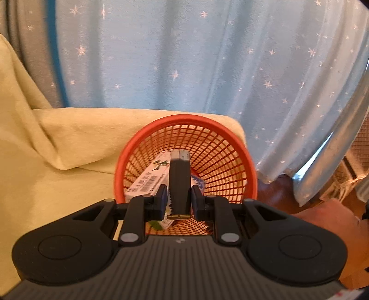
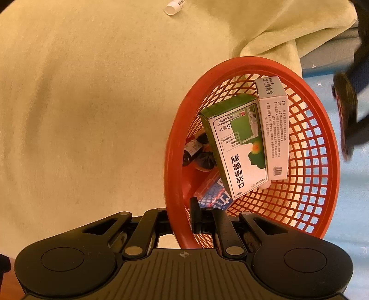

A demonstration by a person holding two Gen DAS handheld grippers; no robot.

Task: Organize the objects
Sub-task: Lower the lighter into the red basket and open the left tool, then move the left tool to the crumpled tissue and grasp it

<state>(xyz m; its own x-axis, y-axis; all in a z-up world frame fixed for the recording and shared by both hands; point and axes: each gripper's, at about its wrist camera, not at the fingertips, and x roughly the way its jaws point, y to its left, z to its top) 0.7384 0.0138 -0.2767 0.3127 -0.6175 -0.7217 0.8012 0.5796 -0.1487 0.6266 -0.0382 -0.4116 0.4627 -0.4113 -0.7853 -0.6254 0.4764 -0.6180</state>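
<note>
A red mesh basket point(image 1: 184, 118) stands on a pale yellow blanket point(image 1: 57, 161). My left gripper point(image 1: 179, 200) is shut on a dark flat box point(image 1: 180, 182), held edge-on above the basket's opening. In the right wrist view that dark box point(image 2: 344, 115) shows blurred at the upper right. My right gripper point(image 2: 180, 215) is shut on the basket point(image 2: 175, 147) rim, one finger inside and one outside. The basket holds a green and white box point(image 2: 237, 143), a white box point(image 2: 274, 129), a brown bottle point(image 2: 192, 150) and a blue and red box point(image 2: 212, 189).
A small white bottle point(image 2: 174, 7) lies on the blanket point(image 2: 92, 115) far from the basket. A blue star-patterned curtain point(image 1: 207, 57) hangs right behind the basket. Wooden floor point(image 1: 276, 191) shows to the right, past the blanket's edge.
</note>
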